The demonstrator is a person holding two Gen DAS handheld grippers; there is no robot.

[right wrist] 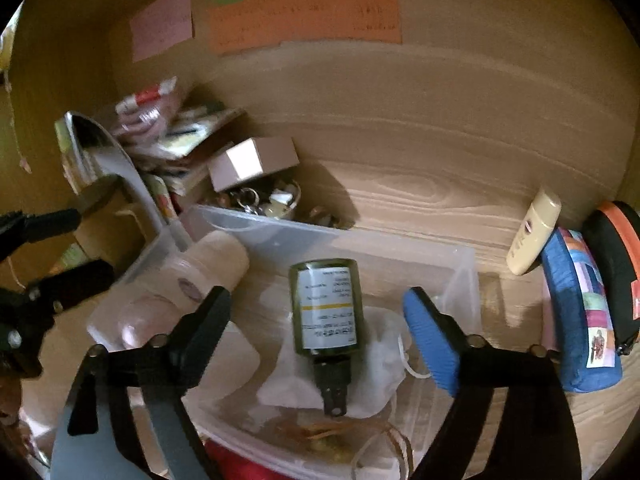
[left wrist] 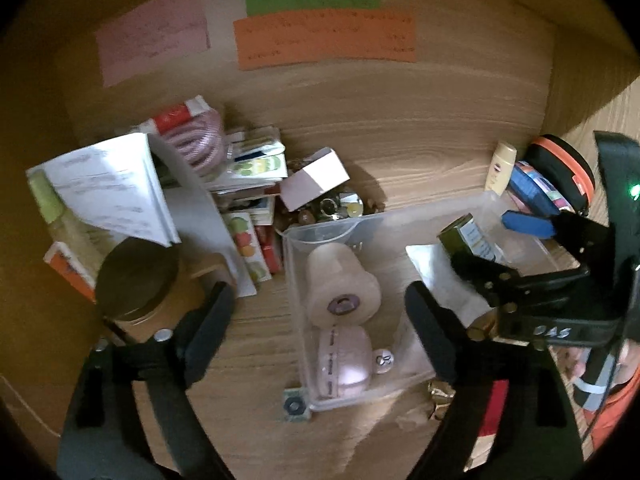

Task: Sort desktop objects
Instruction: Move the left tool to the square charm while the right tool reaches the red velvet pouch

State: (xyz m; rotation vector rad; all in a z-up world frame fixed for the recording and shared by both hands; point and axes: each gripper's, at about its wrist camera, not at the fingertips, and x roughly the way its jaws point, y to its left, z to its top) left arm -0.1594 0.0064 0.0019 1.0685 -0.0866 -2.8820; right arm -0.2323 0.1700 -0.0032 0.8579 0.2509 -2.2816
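Note:
A clear plastic bin (left wrist: 296, 272) sits mid-desk; its far wall shows in the right wrist view (right wrist: 320, 236). In it lie a pale pink roll (left wrist: 340, 280), a pink case (left wrist: 346, 364) and a dark green spray bottle (right wrist: 326, 304), label up, on a white pouch (right wrist: 376, 364). My right gripper (right wrist: 320, 316) is open, its fingers either side of the bottle, apart from it. It also shows in the left wrist view (left wrist: 516, 240). My left gripper (left wrist: 320, 320) is open and empty over the bin's left end.
A pile of booklets, sticker sheets and a pink coil (left wrist: 200, 140) lies at the left, with a brown-lidded jar (left wrist: 136, 280). A small box (left wrist: 316, 178) rests on trinkets. A cream tube (right wrist: 534, 236), blue pouch (right wrist: 580, 312) and black-orange case (right wrist: 616, 264) stand right.

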